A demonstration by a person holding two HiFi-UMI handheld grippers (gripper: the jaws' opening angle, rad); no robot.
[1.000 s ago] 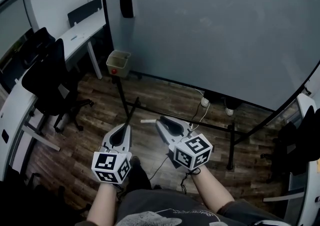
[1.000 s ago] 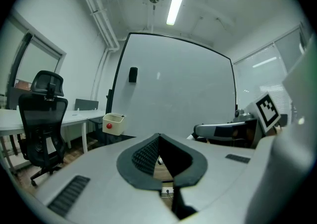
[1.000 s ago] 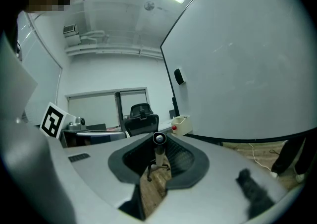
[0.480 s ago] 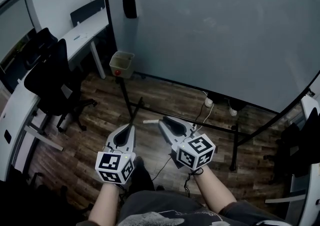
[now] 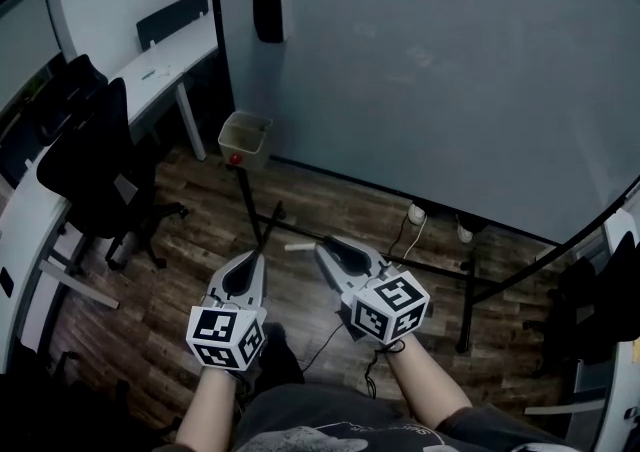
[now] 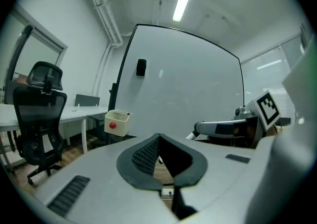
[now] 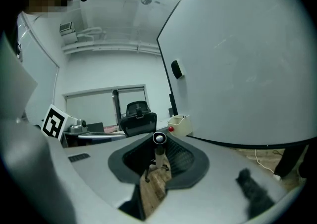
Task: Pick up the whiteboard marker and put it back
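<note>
Right gripper view shows the right tool (image 7: 157, 143) clenched on the whiteboard marker (image 7: 159, 152); the ribbed pads pinch the pale barrel close to the tips, with one round end turned up toward the camera; a grip that far forward probably leaves most of the marker free to be lowered into a holder. In the head view the barrel pokes out sideways from the tips toward the left tool (image 5: 257, 257), above the wooden floor (image 5: 330, 195) and touching nothing else.

The left tool has its jaws drawn together at the tips with nothing between them; only floor shows through the gap behind the tips. It is held level beside the right one, apparently just kept out of the way, since one tool is enough for the marker.

Ahead stands the whiteboard (image 5: 430, 60) on its black frame; a small cream box (image 5: 243, 132) with a red dot hangs at the board's lower left corner and looks like the marker's home. A black block (image 5: 267, 16) sits higher up on the board, perhaps an eraser. The box is well apart from the marker, so the carry looks unfinished and the drop-in is not yet done.

The next move will likely need the barrel tilted end-down over the box's open top; a slanted entry could catch on the rim.

An office chair (image 5: 95, 165) and a tabletop (image 5: 160, 65) stand off to the left, clear of the path.
</note>
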